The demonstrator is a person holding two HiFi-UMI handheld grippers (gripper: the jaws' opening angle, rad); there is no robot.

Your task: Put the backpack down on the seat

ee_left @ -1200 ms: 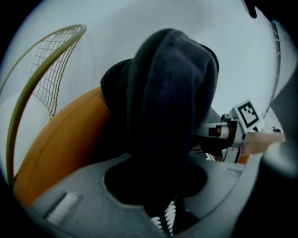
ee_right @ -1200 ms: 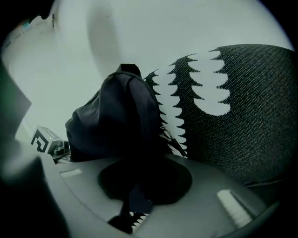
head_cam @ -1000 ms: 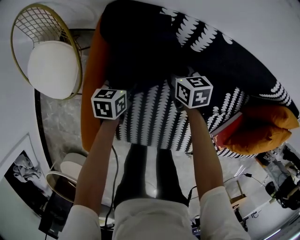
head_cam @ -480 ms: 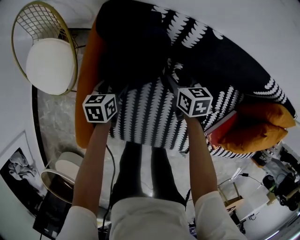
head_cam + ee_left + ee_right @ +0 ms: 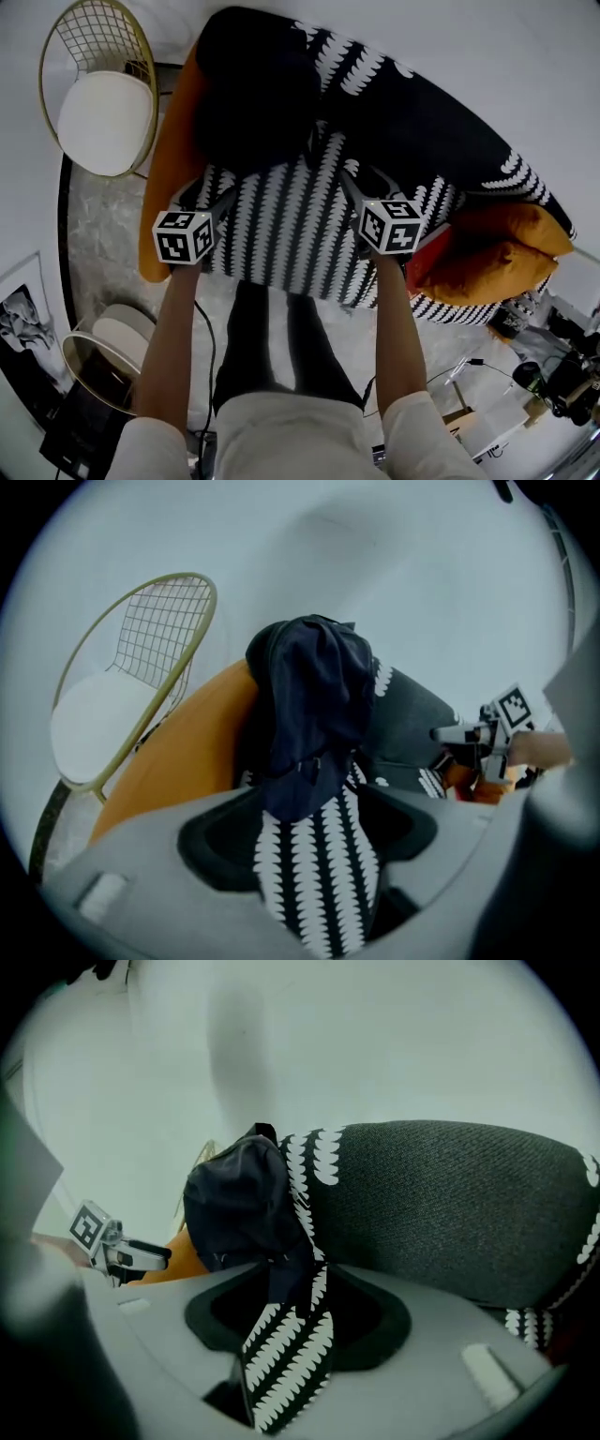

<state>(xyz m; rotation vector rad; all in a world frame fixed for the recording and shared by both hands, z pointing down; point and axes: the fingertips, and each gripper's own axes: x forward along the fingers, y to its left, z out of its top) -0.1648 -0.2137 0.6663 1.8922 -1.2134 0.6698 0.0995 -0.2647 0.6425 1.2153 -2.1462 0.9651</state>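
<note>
- Since the dark navy fabric backpack (image 5: 253, 89) is propped at the black-and-white patterned sofa seat's (image 5: 291, 230) left end, no support is judged necessary.
- The left gripper (image 5: 217, 204) and right gripper (image 5: 361, 187) are held released, their jaws just opened, with nothing between them.

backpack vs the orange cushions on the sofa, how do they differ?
Colour: the backpack is dark navy, the cushions are orange.
Place: in the head view the backpack sits at the left end of the sofa, the cushions at its right end.
Pose: the backpack stands upright against the backrest, the cushions lie piled together.
Both rest on the sofa.
</note>
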